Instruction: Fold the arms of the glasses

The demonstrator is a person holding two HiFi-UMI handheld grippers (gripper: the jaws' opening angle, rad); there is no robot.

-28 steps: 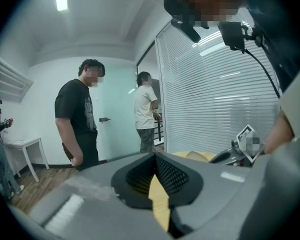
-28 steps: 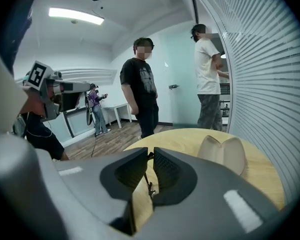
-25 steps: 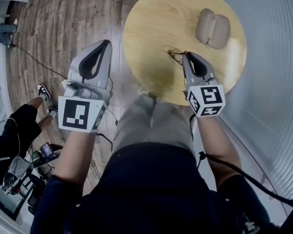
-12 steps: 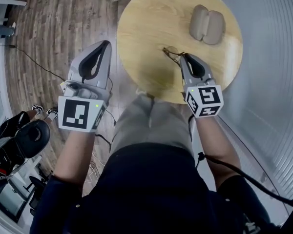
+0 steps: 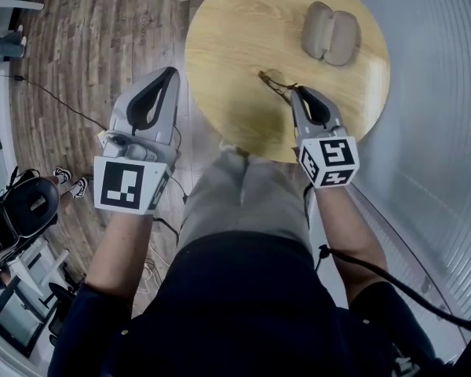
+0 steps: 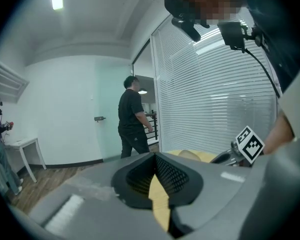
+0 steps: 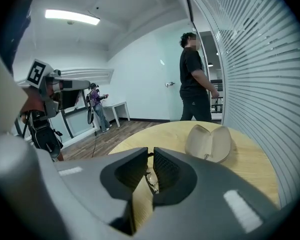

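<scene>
My right gripper (image 5: 296, 92) pinches the glasses (image 5: 273, 81) on the round table (image 5: 228, 45). My left gripper (image 5: 170, 71) hangs clenched, empty, beside the table.

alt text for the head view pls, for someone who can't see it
Seen from above, the person's right gripper is closed on a pair of glasses near the front of a round wooden table, with an open beige case lying farther back. The left gripper is held shut and empty beside the table, above the wood floor.
</scene>
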